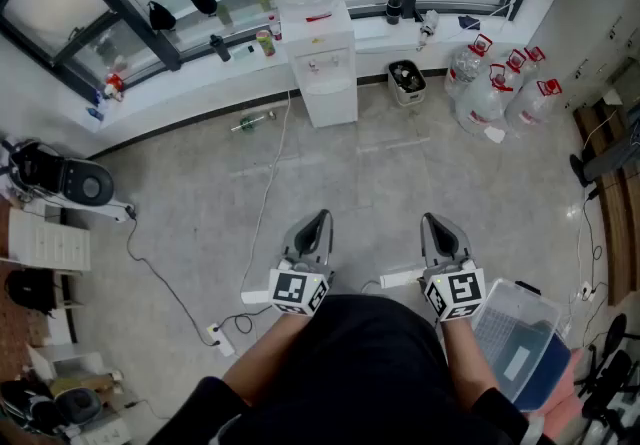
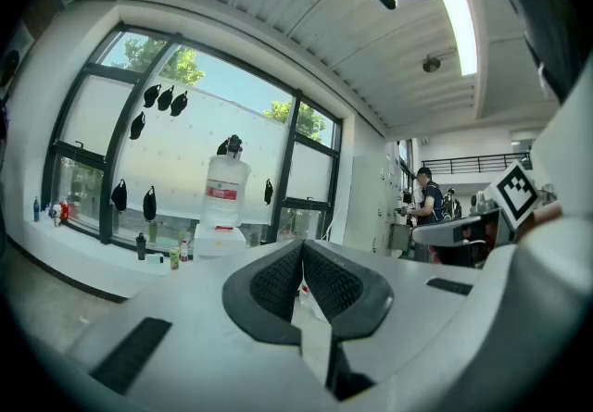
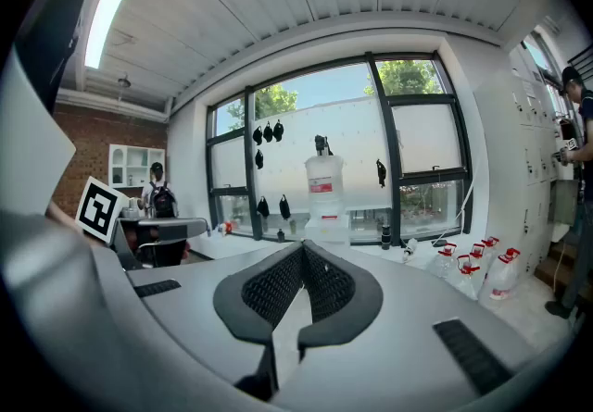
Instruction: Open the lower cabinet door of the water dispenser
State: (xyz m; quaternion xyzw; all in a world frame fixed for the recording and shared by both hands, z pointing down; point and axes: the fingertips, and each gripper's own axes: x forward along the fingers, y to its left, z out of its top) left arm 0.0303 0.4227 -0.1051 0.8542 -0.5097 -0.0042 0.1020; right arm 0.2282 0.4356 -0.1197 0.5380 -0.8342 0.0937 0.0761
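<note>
your left gripper point(image 1: 316, 223) and right gripper point(image 1: 436, 225) are both closed tight, pads together with nothing between them. you hold them side by side low in front of you, well apart from the water dispenser point(image 1: 322, 53). it stands against the window wall across the floor. its lower cabinet door point(image 1: 330, 101) looks shut, and spare water jugs point(image 1: 498, 88) sit to its right.

Open floor point(image 1: 400, 193) leads to the water dispenser point(image 1: 325, 73); a cable point(image 1: 266, 203) trails alongside.

grey left gripper point(image 1: 317, 217), right gripper point(image 1: 433, 222), black ribbed fingers point(image 2: 274, 284), marker cubes point(image 1: 298, 290), black top point(image 1: 370, 365)
</note>
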